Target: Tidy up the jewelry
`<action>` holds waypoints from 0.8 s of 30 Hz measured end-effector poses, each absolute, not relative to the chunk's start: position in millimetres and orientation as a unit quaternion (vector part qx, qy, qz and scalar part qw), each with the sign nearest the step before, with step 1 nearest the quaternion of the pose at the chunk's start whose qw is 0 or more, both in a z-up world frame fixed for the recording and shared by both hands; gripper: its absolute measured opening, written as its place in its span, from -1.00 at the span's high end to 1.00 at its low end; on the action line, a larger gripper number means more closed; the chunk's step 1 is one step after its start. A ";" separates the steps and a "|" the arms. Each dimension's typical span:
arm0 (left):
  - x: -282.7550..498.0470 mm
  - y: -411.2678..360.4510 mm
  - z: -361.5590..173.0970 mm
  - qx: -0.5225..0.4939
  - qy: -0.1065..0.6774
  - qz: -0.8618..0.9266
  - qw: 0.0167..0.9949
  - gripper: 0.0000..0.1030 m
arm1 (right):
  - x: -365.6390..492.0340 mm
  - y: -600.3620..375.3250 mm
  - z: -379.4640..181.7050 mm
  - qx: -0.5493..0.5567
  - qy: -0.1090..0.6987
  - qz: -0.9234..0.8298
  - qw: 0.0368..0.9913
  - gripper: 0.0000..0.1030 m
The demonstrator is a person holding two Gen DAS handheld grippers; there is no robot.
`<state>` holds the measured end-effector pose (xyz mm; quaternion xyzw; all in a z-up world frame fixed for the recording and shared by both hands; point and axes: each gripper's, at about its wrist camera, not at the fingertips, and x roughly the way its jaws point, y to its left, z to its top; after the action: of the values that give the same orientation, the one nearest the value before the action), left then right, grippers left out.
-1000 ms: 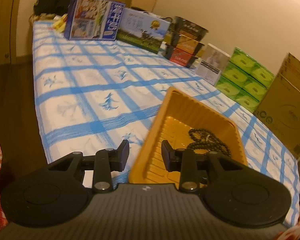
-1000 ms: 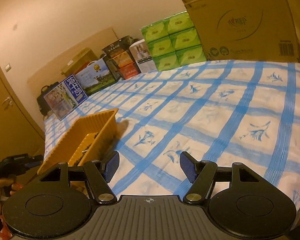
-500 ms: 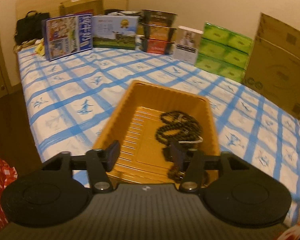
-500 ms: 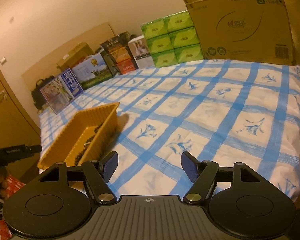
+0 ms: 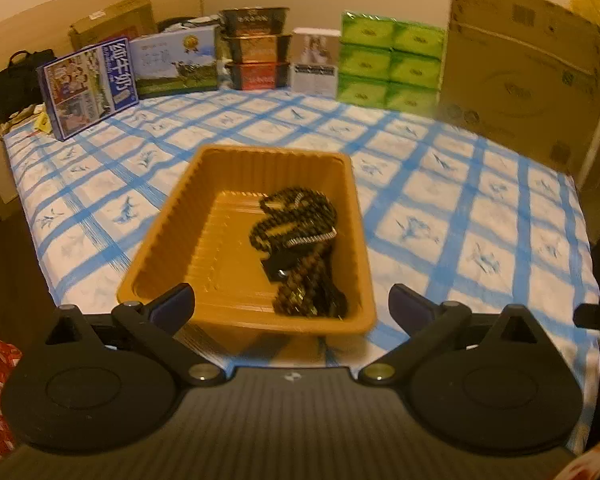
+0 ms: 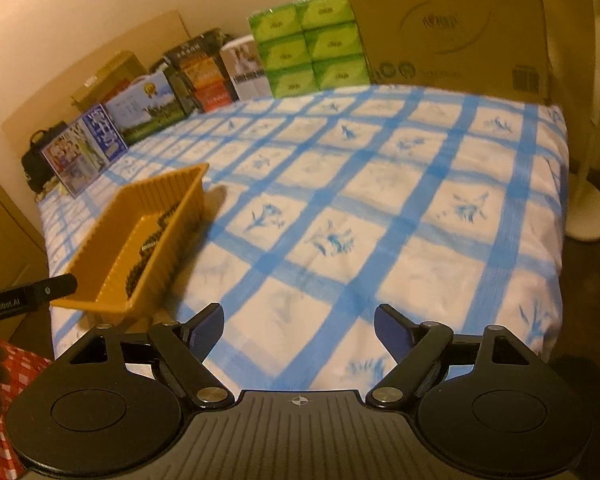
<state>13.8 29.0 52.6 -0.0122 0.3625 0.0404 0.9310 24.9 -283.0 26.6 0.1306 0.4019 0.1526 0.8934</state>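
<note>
Currently left gripper (image 5: 292,302) fingers wide, squared on orange ribbed plastic tray (image 5: 236,164) to reach dark beaded necklaces (image 5: 296,236); right gripper (image 6: 298,326) wide, empty.

A tray (image 5: 204,216) sits on the bed (image 5: 460,216), near the bed's front edge. A pile of bead necklaces (image 5: 296,248) lies in the tray, toward its right side. The left claw (image 5: 292,304) is in front of the tray, with one finger on each side of the tray's near end. The right claw (image 6: 298,326) is over the bed, and the tray is to its left. Behind the tray, a row of boxes (image 5: 256,54) stands along the far side of the bed. A big cardboard box (image 5: 520,64) stands at the right end of the row.
</note>
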 end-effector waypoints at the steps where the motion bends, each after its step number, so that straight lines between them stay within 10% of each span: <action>1: 11.6 25.9 50.9 -0.011 0.366 0.038 0.930 -0.99 | 22.5 -282.6 25.9 0.132 0.406 0.150 0.892 -0.59; 24: -14.8 -16.6 26.6 -0.019 0.432 -0.008 0.902 -0.98 | -3.2 -258.3 15.4 0.074 0.450 0.146 0.878 -0.59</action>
<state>-14.8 -16.6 26.6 -0.0186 0.4320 -0.0083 0.9017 -3.2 -258.3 15.4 0.0744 0.4495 0.1456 0.8782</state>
